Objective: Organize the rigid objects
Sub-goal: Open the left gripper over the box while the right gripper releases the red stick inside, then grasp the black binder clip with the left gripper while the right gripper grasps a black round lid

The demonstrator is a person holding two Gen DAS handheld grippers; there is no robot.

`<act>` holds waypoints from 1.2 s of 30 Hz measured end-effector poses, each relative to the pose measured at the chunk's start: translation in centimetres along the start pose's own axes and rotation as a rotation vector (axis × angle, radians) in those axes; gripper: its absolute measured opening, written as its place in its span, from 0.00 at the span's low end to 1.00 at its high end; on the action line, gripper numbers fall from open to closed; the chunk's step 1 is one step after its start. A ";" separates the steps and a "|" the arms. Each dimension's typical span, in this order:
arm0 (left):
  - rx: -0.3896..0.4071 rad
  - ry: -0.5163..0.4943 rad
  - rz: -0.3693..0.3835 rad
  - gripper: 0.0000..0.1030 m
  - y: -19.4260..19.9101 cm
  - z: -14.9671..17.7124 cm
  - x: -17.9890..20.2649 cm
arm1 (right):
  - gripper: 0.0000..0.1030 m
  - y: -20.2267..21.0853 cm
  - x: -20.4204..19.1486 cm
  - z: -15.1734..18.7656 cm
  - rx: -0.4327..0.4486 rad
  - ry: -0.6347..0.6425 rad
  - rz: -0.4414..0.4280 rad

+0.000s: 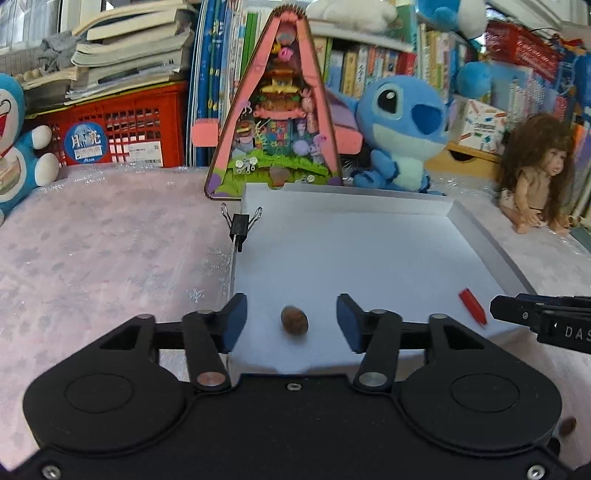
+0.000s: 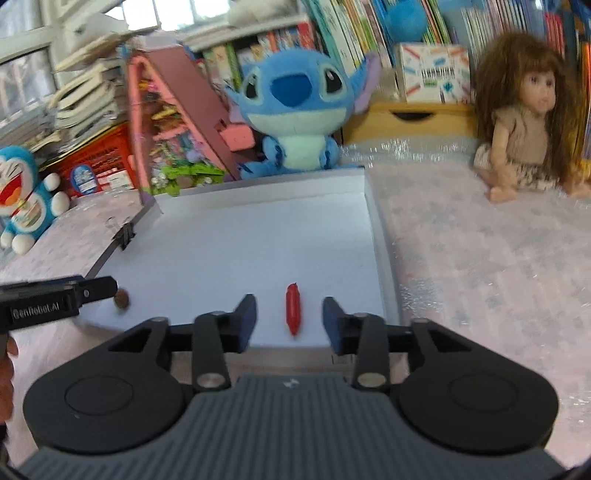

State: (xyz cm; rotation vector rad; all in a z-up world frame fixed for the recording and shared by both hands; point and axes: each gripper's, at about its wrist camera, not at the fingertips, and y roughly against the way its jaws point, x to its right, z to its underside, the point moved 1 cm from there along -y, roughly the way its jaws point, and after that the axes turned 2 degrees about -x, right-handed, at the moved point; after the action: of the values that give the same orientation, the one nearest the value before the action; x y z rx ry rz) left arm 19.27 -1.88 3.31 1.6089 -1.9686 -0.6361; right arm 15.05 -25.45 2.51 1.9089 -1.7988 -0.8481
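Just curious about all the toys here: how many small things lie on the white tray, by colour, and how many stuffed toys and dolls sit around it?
Brown nut: 1
Red piece: 1
Blue plush toys: 2
Doll: 1
Total: 5

Crammed bookshelves (image 1: 369, 62) behind; daylit window (image 2: 166, 14); pink-covered table (image 1: 110, 240).

Nut (image 1: 294, 320) left, chili (image 1: 472, 305) right, both in tray (image 1: 480, 236).
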 end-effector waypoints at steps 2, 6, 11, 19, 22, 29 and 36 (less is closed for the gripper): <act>0.011 0.001 0.014 0.54 1.2 0.9 -0.2 | 0.64 1.3 -0.3 1.0 0.028 0.035 -0.004; 0.031 -0.003 0.032 0.62 3.7 2.9 -0.3 | 0.71 3.3 -0.7 3.1 0.059 0.065 -0.016; 0.063 -0.029 0.043 0.66 6.5 5.3 0.1 | 0.76 5.4 -1.0 5.0 0.101 0.081 -0.011; 0.095 -0.061 0.002 0.71 9.6 9.2 0.1 | 0.80 7.7 -1.3 8.4 0.133 0.095 -0.002; 0.097 -0.054 -0.004 0.70 10.3 10.2 -0.2 | 0.80 8.6 -1.5 9.8 0.152 0.111 -0.004; 0.100 -0.061 -0.010 0.59 11.1 11.7 -0.6 | 0.80 9.6 -2.2 11.9 0.165 0.151 -0.007; 0.070 -0.040 0.010 0.43 10.8 12.3 -0.8 | 0.67 9.9 -2.7 13.1 0.166 0.173 -0.008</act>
State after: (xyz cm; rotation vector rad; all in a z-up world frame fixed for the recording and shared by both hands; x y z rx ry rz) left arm 3.37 1.37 0.86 1.6383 -2.0475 -0.6054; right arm -0.96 -22.13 -0.38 2.0245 -1.8055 -0.5310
